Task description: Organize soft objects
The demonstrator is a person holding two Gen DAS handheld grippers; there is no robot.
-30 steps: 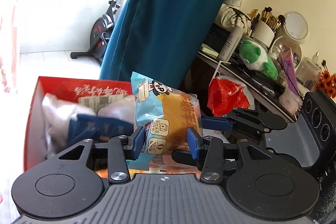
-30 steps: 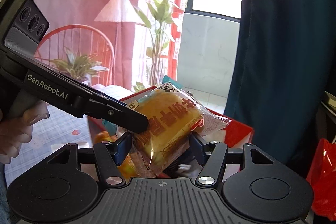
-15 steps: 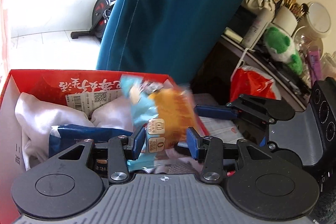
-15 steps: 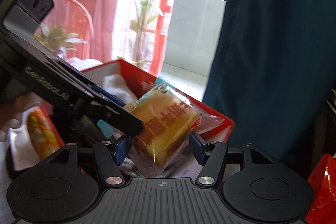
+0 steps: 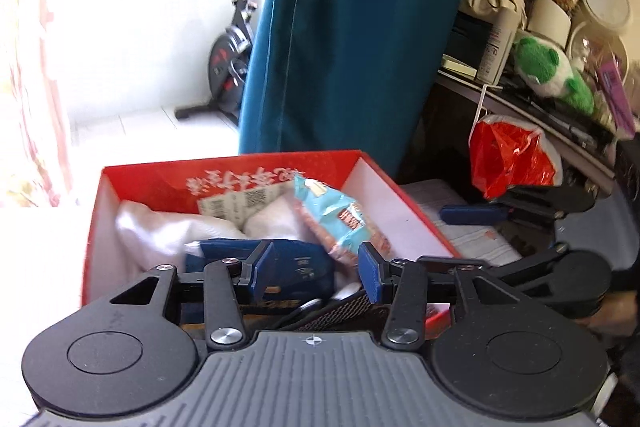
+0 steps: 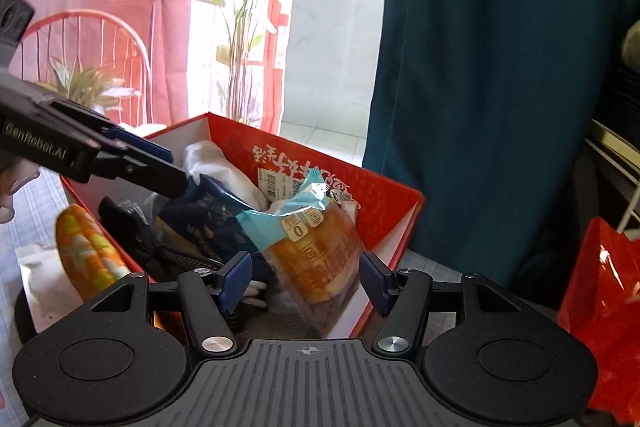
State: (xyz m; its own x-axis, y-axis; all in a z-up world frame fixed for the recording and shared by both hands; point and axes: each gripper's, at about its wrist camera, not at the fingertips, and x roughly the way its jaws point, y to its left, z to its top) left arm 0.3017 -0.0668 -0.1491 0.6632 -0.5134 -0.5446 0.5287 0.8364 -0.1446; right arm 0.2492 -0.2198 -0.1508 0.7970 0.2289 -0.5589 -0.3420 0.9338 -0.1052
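A wrapped bread pack with a light-blue end (image 5: 340,223) (image 6: 316,251) lies in the red box (image 5: 224,169) (image 6: 384,203), leaning on a dark blue packet (image 5: 296,263) (image 6: 212,223) and white soft bundles (image 5: 160,231) (image 6: 220,163). My left gripper (image 5: 316,267) is open just above the box's near side, its fingers apart from the pack. My right gripper (image 6: 304,277) is open at the box's near edge with the pack lying loose between its fingers. The left gripper shows at the left of the right wrist view (image 6: 160,167).
A corn-shaped toy (image 6: 88,255) lies left of the box beside a black fabric piece (image 6: 136,231). A red plastic bag (image 5: 508,159) (image 6: 604,311) hangs at the right under a cluttered shelf with a green plush (image 5: 548,71). A teal curtain (image 5: 352,27) hangs behind the box.
Both grippers lowered the bread pack into the red box and opened. The pack now lies in the box, free of both.
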